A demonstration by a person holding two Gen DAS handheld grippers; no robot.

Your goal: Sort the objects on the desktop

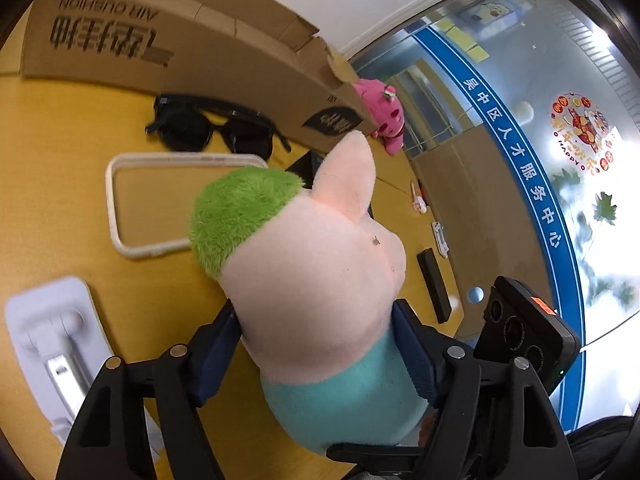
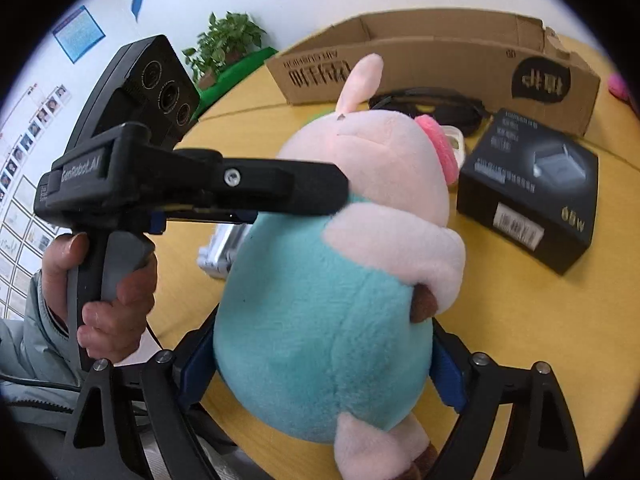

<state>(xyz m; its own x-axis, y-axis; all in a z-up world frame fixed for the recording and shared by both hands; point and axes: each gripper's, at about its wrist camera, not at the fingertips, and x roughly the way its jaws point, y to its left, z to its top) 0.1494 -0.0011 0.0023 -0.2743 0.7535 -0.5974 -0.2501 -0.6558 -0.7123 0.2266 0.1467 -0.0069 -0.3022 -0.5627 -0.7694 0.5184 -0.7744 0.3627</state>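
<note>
Plush pig (image 1: 316,280) held above worktop (image 1: 60,208), near side of cardboard box (image 1: 224,44); left gripper (image 1: 320,360) and right gripper (image 2: 320,364) fingers both clamp its body. Box interior not visible. Sunglasses (image 1: 212,128), white frame (image 1: 120,200), black carton (image 2: 528,196) lie unsorted nr box. Est. early stage.

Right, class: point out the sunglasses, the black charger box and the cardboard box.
sunglasses (image 1: 212,130): left wrist view, on the bridge between the lenses.
black charger box (image 2: 528,188): right wrist view, on its top face.
cardboard box (image 2: 440,60): right wrist view, on its front wall.
</note>
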